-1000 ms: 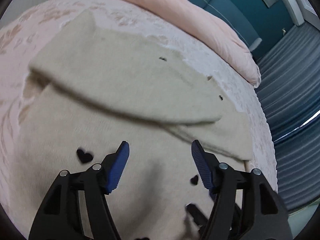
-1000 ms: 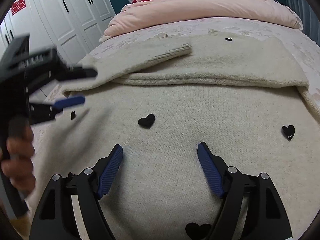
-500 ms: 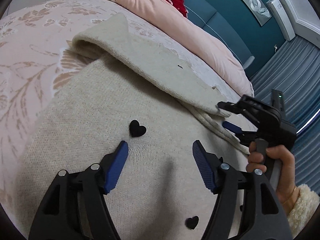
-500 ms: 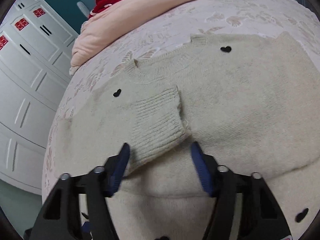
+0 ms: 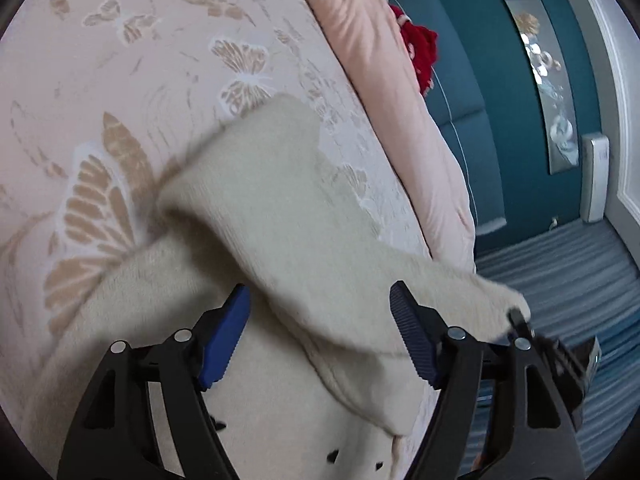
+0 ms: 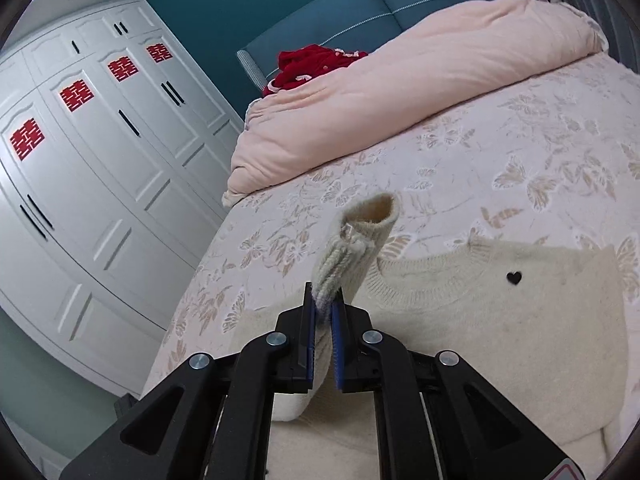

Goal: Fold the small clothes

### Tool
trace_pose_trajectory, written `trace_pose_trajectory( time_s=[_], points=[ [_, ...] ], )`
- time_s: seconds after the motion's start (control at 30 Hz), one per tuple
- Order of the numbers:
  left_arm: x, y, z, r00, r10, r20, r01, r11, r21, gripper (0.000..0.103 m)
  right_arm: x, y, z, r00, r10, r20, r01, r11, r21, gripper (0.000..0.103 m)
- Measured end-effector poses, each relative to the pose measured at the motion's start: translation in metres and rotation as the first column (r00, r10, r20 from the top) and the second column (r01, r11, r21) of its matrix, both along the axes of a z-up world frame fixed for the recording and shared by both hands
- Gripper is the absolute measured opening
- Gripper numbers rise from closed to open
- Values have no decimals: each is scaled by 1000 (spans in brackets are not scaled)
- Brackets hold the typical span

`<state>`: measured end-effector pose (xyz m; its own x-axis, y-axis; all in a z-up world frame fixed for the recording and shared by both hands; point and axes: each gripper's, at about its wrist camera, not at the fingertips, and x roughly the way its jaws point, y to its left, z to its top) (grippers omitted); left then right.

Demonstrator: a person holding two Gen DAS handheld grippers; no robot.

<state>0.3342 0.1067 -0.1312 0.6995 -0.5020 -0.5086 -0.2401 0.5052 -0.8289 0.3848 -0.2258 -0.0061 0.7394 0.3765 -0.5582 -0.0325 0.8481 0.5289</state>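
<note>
A cream knitted sweater [image 6: 500,320] with small black hearts [image 6: 514,277] lies flat on the bed. My right gripper [image 6: 323,292] is closing, and its pads pinch the ribbed sleeve cuff [image 6: 360,236], which stands lifted above the neckline. In the left wrist view the sleeve [image 5: 300,220] stretches in the air from the shoulder towards the right gripper [image 5: 516,316] at the right edge. My left gripper [image 5: 318,292] hovers low over the sweater body [image 5: 280,400]. Its jaws are opening, and the raised sleeve passes ahead of them untouched.
The bed has a pink butterfly-patterned sheet [image 5: 120,80]. A rolled pink duvet [image 6: 400,92] and a red garment [image 6: 316,64] lie by the teal headboard [image 6: 400,0]. White wardrobe doors [image 6: 100,160] stand left of the bed, grey-blue curtains [image 5: 580,260] on its other side.
The right gripper has shut on the sleeve cuff and lifted it off the sweater. The left gripper has slid along the sweater towards the shoulder and rolled.
</note>
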Motion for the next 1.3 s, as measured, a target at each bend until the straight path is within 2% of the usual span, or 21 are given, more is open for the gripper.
trace_pose_trajectory(
  time_s=[0.1, 0.13, 0.2, 0.27, 0.37, 0.43, 0.5, 0.53, 0.57, 0.6, 0.73, 0.8, 0.87, 1.0, 1.03, 1.07, 1.1, 1.13, 1.17, 1.27, 1.3],
  points=[
    [11, 11, 1, 998, 64, -24, -61, 991, 123, 60, -14, -32, 7, 998, -47, 37, 47, 999, 8, 8],
    [15, 13, -3, 997, 63, -43, -56, 988, 146, 53, -20, -46, 3, 996, -75, 38, 74, 997, 8, 8],
    [19, 11, -16, 996, 44, -80, -29, 984, 175, 41, -30, -77, -24, 991, -134, -12, 134, 991, 12, 8],
    [14, 4, -24, 998, 23, -65, -7, 970, 245, 32, -36, -101, -73, 974, -192, -123, 190, 981, -24, 8],
    [-1, -15, -28, 1000, -8, 16, 1, 922, 386, 31, -44, -116, -149, 921, -230, -314, 217, 973, -77, 8],
    [-8, -26, -31, 998, -28, 62, -4, 888, 460, 32, -59, -119, -157, 929, -250, -274, 256, 967, -15, 8],
    [-11, -26, -32, 996, -24, 83, -17, 889, 457, 34, -72, -121, -155, 938, -264, -225, 279, 960, 33, 8],
    [-11, -24, -34, 996, -23, 91, -21, 894, 448, 35, -74, -121, -161, 936, -278, -216, 287, 958, 11, 7],
    [-12, -24, -35, 995, -24, 99, -23, 895, 446, 35, -71, -121, -173, 929, -273, -251, 277, 961, -21, 6],
    [-12, -24, -35, 994, -27, 107, -24, 894, 447, 36, -71, -123, -179, 931, -262, -253, 270, 963, -5, 4],
    [-10, -32, -33, 991, -57, 120, -8, 878, 478, 48, -80, -134, -154, 936, -294, -192, 310, 949, 59, 7],
    [-9, -38, -32, 989, -78, 123, 5, 863, 504, 54, -77, -137, -161, 922, -298, -246, 309, 951, 7, 7],
    [-7, -43, -31, 989, -91, 120, 15, 851, 524, 60, -83, -145, -167, 910, -312, -272, 340, 938, 61, 5],
    [-7, -44, -32, 988, -95, 122, 17, 849, 529, 61, -85, -148, -159, 915, -318, -247, 361, 920, 151, 36],
    [-7, -44, -32, 988, -95, 124, 15, 849, 528, 61, -79, -145, -159, 916, -310, -254, 353, 925, 141, 43],
    [-7, -44, -31, 987, -96, 125, 15, 849, 528, 61, -71, -140, -161, 916, -302, -265, 342, 932, 118, 44],
    [-7, -44, -31, 987, -96, 126, 15, 849, 528, 61, -63, -135, -163, 913, -300, -277, 333, 939, 81, 42],
    [-7, -44, -32, 987, -96, 126, 15, 850, 527, 61, -56, -130, -163, 909, -305, -284, 328, 944, 37, 21],
    [-7, -44, -32, 987, -99, 129, 17, 851, 525, 62, -52, -125, -161, 917, -287, -278, 306, 952, 27, 6],
    [-7, -45, -32, 984, -110, 139, 22, 853, 521, 66, -68, -122, -125, 944, -308, -116, 314, 948, 45, 7],
    [-7, -45, -32, 984, -113, 141, 23, 852, 522, 66, -75, -124, -120, 942, -325, -83, 328, 944, 28, 7]
  ],
)
